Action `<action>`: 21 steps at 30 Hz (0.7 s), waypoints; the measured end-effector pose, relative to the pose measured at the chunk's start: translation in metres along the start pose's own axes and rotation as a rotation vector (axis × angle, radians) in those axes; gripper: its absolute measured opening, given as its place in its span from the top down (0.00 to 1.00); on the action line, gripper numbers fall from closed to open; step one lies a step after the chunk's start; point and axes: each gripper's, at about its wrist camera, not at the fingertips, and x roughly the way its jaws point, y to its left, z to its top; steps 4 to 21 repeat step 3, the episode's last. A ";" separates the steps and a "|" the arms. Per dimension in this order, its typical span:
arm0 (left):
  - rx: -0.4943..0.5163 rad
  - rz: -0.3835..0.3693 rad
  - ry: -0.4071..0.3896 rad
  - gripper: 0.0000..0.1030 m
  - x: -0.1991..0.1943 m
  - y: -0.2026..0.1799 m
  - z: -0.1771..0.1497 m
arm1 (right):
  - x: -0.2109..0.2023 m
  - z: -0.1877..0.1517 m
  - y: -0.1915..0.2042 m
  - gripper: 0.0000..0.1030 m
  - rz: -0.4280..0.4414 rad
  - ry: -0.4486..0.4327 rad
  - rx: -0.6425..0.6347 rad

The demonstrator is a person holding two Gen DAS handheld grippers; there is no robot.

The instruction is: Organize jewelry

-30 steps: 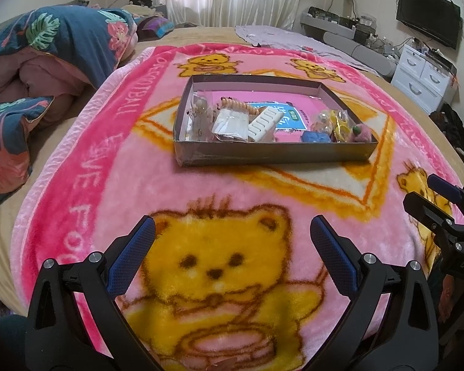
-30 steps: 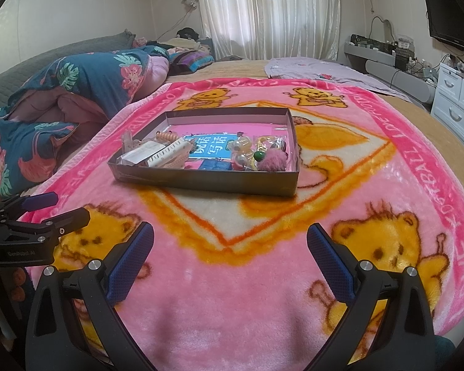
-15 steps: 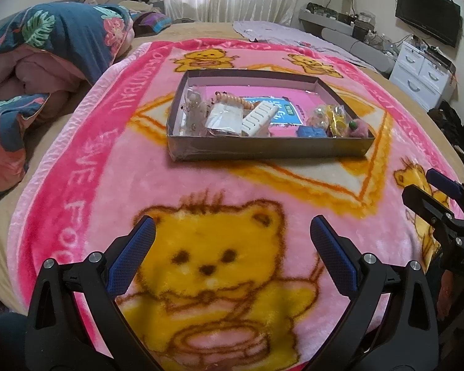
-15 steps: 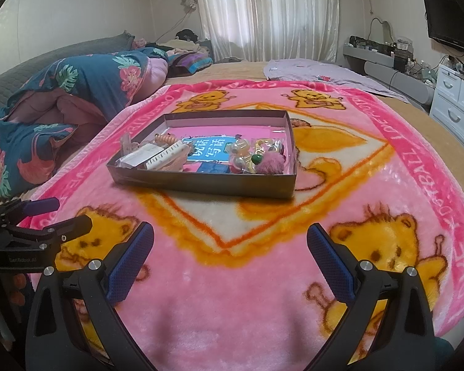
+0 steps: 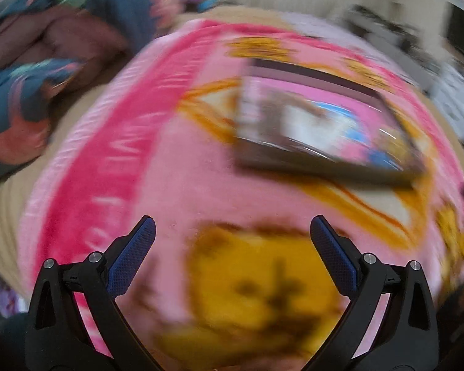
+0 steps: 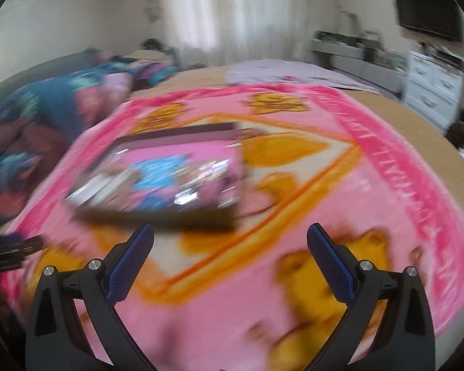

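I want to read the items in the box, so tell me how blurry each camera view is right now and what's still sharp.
Left wrist view: heavy motion blur smears the box and blanket; only the left gripper is crisp, jaws open. Right wrist view: blur is also strong over the box, milder on the far wall; the right gripper is sharp. Contents are unreadable in both.

A shallow grey cardboard tray (image 5: 324,167) lies flat on a pink bear-print blanket (image 5: 176,185), at two o'clock in the left wrist view and ten o'clock in the right. Its jumbled jewelry (image 6: 198,182), beside a blue card (image 6: 157,170), is blurred beyond telling apart.
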 end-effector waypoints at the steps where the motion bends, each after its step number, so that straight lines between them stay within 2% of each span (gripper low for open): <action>1: -0.037 0.056 -0.002 0.09 0.006 0.016 0.014 | 0.011 0.011 -0.015 0.04 -0.029 0.014 0.034; 3: -0.086 0.135 -0.022 0.09 0.016 0.040 0.034 | 0.047 0.038 -0.059 0.04 -0.199 0.042 0.096; 21: -0.086 0.135 -0.022 0.09 0.016 0.040 0.034 | 0.047 0.038 -0.059 0.04 -0.199 0.042 0.096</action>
